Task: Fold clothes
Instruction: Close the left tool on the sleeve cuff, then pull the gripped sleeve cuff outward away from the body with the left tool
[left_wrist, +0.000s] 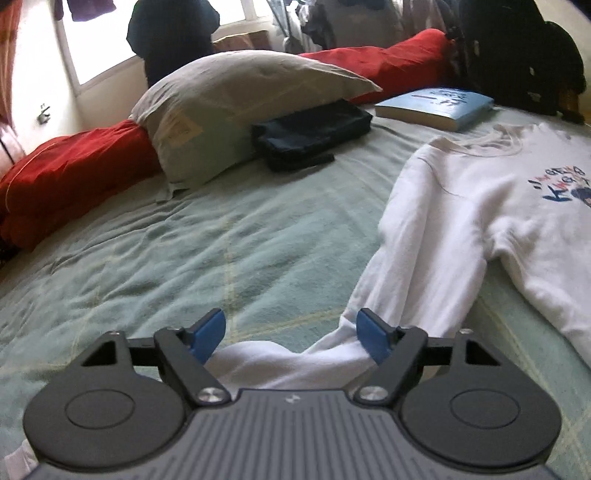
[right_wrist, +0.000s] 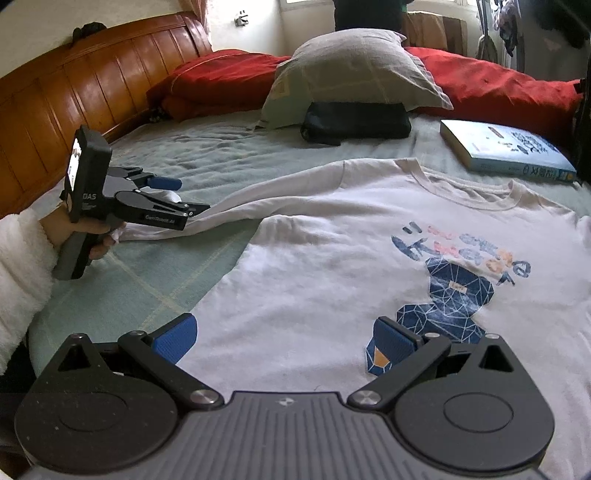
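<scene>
A white long-sleeved shirt (right_wrist: 332, 266) with a blue printed figure lies flat, front up, on the green bed sheet (right_wrist: 207, 155). Its left sleeve (left_wrist: 417, 266) stretches out toward my left gripper (left_wrist: 291, 338). That gripper is open, its blue pads either side of the sleeve cuff (left_wrist: 273, 358), which lies between the jaws. From the right wrist view the left gripper (right_wrist: 173, 192) sits over the sleeve end. My right gripper (right_wrist: 284, 341) is open, low over the shirt's lower body, holding nothing.
A grey pillow (right_wrist: 354, 70) and red bolsters (right_wrist: 498, 85) lie at the head of the bed. A dark pouch (right_wrist: 356, 122) sits by the pillow, a blue book (right_wrist: 506, 151) near the shirt's collar. A wooden headboard (right_wrist: 74, 88) stands at left.
</scene>
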